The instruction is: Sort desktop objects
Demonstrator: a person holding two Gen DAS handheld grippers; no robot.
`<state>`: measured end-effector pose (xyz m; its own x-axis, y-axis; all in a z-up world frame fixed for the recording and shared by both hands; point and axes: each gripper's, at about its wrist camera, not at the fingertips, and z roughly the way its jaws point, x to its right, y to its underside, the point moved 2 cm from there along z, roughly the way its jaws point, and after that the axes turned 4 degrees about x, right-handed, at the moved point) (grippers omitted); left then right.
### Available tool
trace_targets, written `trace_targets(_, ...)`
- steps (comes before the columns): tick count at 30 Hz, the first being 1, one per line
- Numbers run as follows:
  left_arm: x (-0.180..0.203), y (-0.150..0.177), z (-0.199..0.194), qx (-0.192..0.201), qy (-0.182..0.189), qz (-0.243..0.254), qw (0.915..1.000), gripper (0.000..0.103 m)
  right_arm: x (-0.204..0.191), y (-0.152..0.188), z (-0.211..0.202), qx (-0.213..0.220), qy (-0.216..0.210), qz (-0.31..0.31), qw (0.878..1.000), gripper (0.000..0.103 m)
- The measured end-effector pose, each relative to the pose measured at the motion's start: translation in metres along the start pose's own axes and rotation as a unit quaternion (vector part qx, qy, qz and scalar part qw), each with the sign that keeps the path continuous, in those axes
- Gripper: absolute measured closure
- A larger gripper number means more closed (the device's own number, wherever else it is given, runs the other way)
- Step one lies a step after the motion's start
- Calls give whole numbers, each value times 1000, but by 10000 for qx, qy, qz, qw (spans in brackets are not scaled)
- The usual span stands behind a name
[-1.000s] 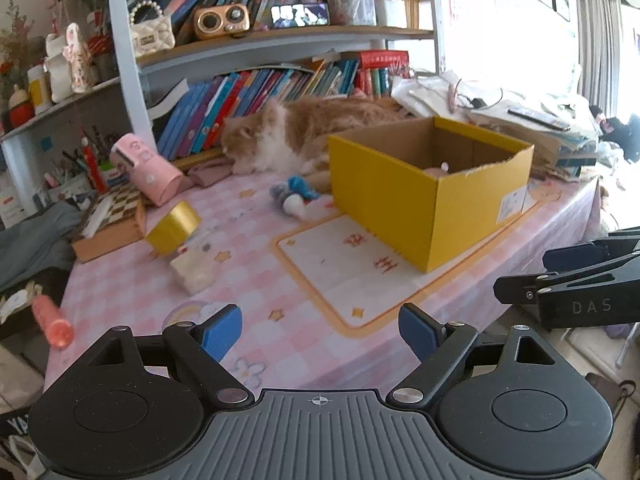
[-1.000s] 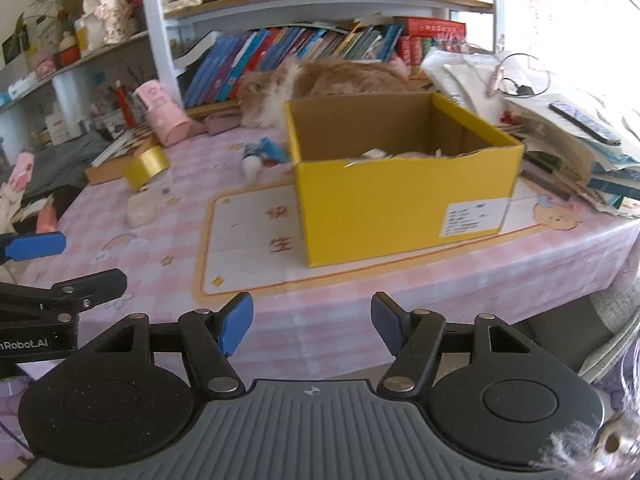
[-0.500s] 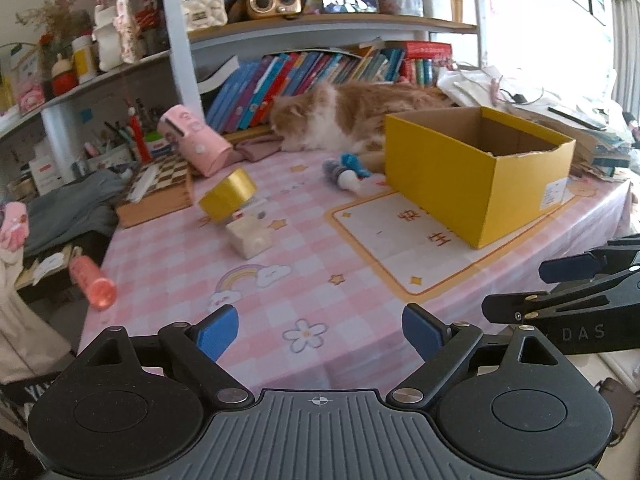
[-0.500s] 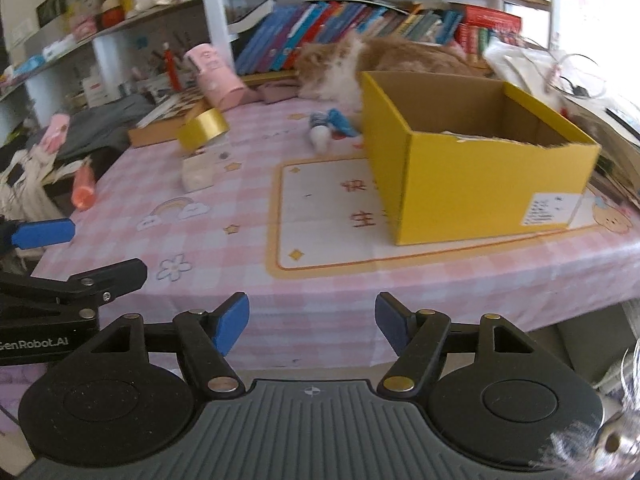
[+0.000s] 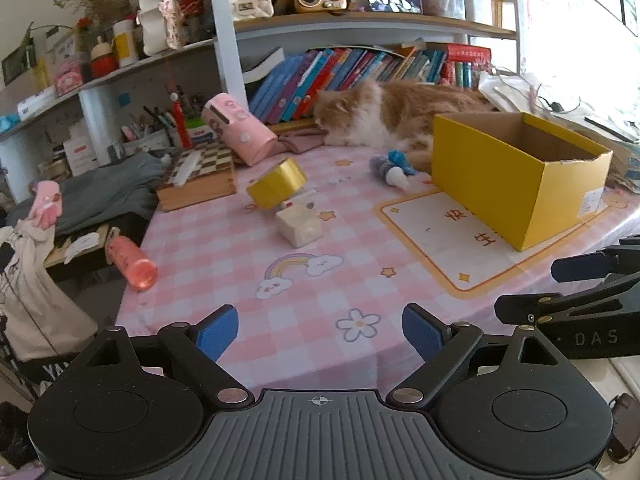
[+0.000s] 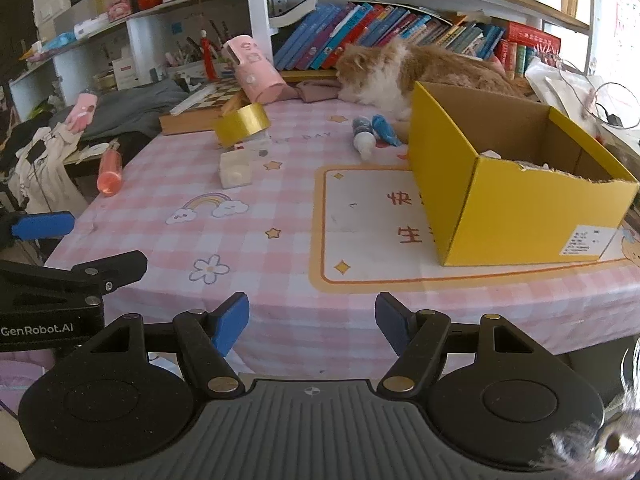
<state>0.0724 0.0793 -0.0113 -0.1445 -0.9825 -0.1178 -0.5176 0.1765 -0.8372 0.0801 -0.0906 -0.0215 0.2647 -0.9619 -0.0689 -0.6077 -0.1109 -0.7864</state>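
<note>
Both tools empty, jaws apart — left tool [image 5: 320,330], right tool [image 6: 312,320] short of tabletop [image 5: 224,256]. Approach step; next: reach gold tape roll [image 5: 276,187], carry to yellow box [image 5: 516,184].

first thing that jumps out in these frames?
The yellow cardboard box, open-topped, on the right of the pink checked tablecloth. Behind it an orange-and-white cat lies along the row of books. Mid-table, a gold tape roll leans on a small white box.
</note>
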Motion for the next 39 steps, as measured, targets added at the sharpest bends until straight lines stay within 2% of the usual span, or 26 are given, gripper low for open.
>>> trace_targets(12,-30,0,-2,-5,-358,-217,9991,11,-24,-15,15,40,-185,-164,9997,36)
trace_targets(22,-38,-3,9,-84,-276,-414,9987,11,-30,-27,29,64,-154,-260,9995,36)
trace_targets(39,-44,-26,74,-346,-311,-642,9969,11,-10,-60,87,-179,-74,-352,9992,36)
